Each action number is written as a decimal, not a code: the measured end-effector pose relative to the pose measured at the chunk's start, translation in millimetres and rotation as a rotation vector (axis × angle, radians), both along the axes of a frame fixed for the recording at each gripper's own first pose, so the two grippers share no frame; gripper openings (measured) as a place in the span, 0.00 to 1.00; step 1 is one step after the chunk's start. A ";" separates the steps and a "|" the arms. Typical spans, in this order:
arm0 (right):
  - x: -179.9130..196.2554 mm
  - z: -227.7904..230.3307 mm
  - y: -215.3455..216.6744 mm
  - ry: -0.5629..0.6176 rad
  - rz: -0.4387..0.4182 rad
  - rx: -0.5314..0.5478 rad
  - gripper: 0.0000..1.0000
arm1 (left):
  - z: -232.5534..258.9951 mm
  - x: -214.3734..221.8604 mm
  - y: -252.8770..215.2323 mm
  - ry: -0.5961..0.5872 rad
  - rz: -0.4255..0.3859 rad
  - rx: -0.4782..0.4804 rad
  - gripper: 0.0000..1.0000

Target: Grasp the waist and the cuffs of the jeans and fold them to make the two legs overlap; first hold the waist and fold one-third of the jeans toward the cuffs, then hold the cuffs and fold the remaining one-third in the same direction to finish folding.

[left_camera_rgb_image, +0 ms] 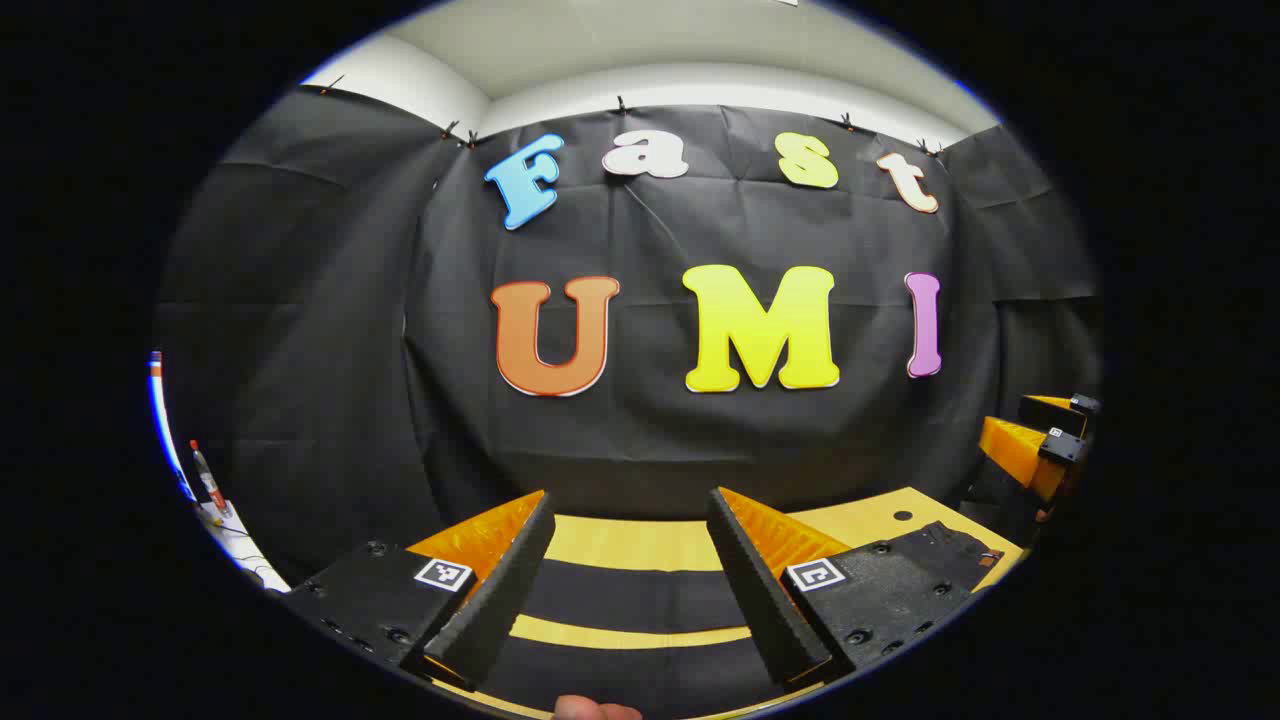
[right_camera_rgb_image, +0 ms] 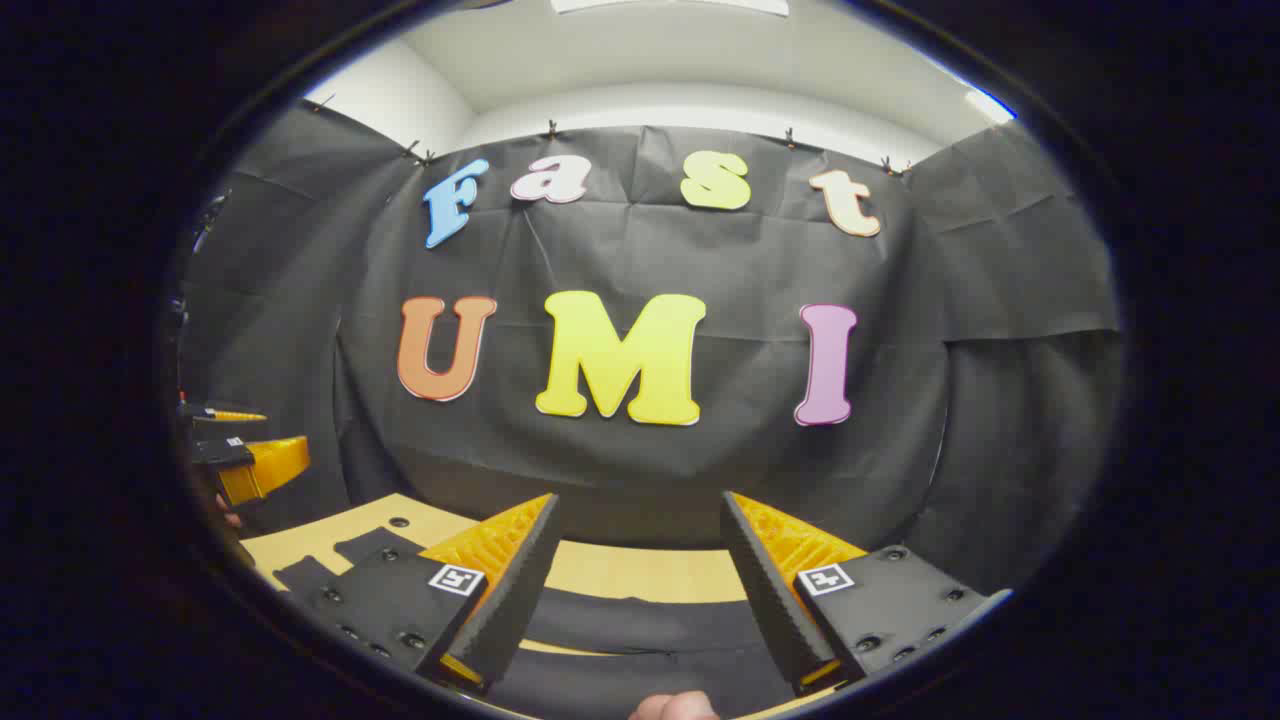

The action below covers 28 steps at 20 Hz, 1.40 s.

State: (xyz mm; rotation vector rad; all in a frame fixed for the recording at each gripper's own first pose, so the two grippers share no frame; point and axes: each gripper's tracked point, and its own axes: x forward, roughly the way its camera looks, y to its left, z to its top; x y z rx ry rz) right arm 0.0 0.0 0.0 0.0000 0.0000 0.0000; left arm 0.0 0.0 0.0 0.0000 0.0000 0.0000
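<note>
Both the left gripper [left_camera_rgb_image: 630, 560] and right gripper [right_camera_rgb_image: 640, 565] hover spread and empty above dark, probably denim jeans [left_camera_rgb_image: 640, 595] lying across the pale wooden tabletop [left_camera_rgb_image: 640, 545] near its far edge.

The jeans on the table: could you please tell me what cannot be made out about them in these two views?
- Left gripper view: the jeans show as dark bands on the table; the left gripper and the lower edge cut them off.
- Right gripper view: waist and cuffs cannot be told apart; the right gripper covers the cloth.
</note>
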 end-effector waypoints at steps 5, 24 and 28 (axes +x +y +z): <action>2.4 1.1 -9.9 0.001 -0.022 -0.005 0.98 | -0.5 2.6 -3.6 0.001 -0.004 0.000 0.98; -3.5 -19.8 -83.7 0.050 -0.115 0.000 0.97 | -28.7 7.7 -8.6 0.094 0.001 -0.013 0.98; -2.8 -52.0 -145.9 0.134 -0.161 0.050 0.97 | -69.9 1.4 6.2 0.225 0.066 -0.105 1.00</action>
